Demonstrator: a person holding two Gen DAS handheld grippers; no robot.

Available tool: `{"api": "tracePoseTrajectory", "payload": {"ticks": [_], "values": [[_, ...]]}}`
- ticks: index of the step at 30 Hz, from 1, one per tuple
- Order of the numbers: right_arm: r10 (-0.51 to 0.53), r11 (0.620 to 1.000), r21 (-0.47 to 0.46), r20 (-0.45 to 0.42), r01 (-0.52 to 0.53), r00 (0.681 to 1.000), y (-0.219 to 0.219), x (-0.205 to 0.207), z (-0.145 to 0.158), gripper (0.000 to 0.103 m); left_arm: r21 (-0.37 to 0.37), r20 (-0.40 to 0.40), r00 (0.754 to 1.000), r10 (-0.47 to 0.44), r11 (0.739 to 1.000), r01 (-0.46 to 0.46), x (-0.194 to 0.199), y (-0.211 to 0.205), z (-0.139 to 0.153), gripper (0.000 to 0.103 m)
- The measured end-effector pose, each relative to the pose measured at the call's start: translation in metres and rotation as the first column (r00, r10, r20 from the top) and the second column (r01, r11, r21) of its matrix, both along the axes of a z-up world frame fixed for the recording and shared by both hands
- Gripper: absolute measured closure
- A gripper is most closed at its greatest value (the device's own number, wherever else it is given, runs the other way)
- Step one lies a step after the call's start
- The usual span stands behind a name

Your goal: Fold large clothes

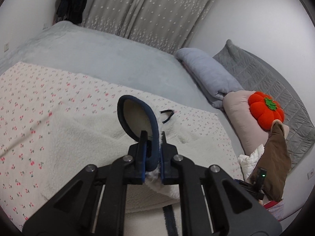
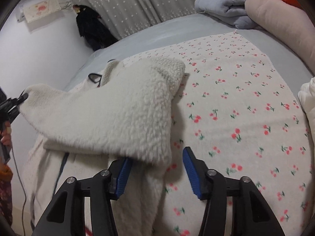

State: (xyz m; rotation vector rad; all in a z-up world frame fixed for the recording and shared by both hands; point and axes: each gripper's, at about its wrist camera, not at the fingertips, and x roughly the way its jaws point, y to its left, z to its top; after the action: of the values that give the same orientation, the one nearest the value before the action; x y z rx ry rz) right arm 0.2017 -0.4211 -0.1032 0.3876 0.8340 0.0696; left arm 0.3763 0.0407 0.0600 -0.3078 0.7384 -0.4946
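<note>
A white fleece garment lies on a cherry-print sheet spread over the bed. My left gripper is shut on its navy-trimmed cuff, which loops up between the fingers. In the right wrist view the sleeve stretches off the bed to the left gripper at the far left. My right gripper hangs over the sleeve's near end with its jaws apart. The fleece edge lies against the left blue pad; the right pad is free above the sheet.
Grey bedding lies beyond the sheet. A rolled grey blanket, a pink pillow and an orange pumpkin plush line the right side. Curtains and hanging dark clothes are behind. A hand shows at far left.
</note>
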Motion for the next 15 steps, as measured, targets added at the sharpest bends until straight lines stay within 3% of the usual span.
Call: {"api": "tracePoseTrajectory", "payload": {"ticks": [1, 2, 4, 6, 8, 11, 15], "values": [[-0.020, 0.999, -0.026, -0.002, 0.020, 1.000, 0.001, 0.003, 0.001, 0.088, -0.009, 0.016, 1.000, -0.013, 1.000, 0.013, -0.001, -0.004, 0.006, 0.092], [-0.067, 0.992, -0.110, 0.002, 0.067, 0.998, 0.004, 0.004, 0.006, 0.092, -0.019, 0.038, 0.999, -0.028, 0.999, 0.029, -0.004, -0.008, 0.013, 0.092], [-0.130, 0.955, -0.263, 0.049, 0.138, 0.990, 0.014, -0.002, 0.023, 0.094, -0.018, 0.092, 0.995, -0.049, 0.999, 0.051, -0.010, -0.015, 0.026, 0.092], [-0.170, 0.924, -0.335, 0.066, 0.183, 0.983, 0.019, -0.008, 0.031, 0.095, 0.005, 0.154, 0.986, -0.062, 0.998, 0.062, -0.017, -0.018, 0.034, 0.092], [-0.196, 0.862, -0.462, 0.078, 0.210, 0.977, 0.029, -0.011, 0.030, 0.095, 0.036, 0.183, 0.981, -0.066, 0.998, 0.060, -0.020, -0.017, 0.032, 0.092], [-0.193, 0.787, -0.589, 0.049, 0.184, 0.980, 0.047, -0.010, 0.014, 0.095, 0.108, 0.147, 0.987, -0.065, 0.993, 0.050, -0.015, -0.010, 0.003, 0.093], [-0.166, 0.712, -0.693, -0.005, 0.117, 0.986, 0.064, -0.009, -0.011, 0.095, 0.188, 0.049, 0.998, -0.047, 0.982, 0.037, -0.005, 0.016, -0.072, 0.094]]}}
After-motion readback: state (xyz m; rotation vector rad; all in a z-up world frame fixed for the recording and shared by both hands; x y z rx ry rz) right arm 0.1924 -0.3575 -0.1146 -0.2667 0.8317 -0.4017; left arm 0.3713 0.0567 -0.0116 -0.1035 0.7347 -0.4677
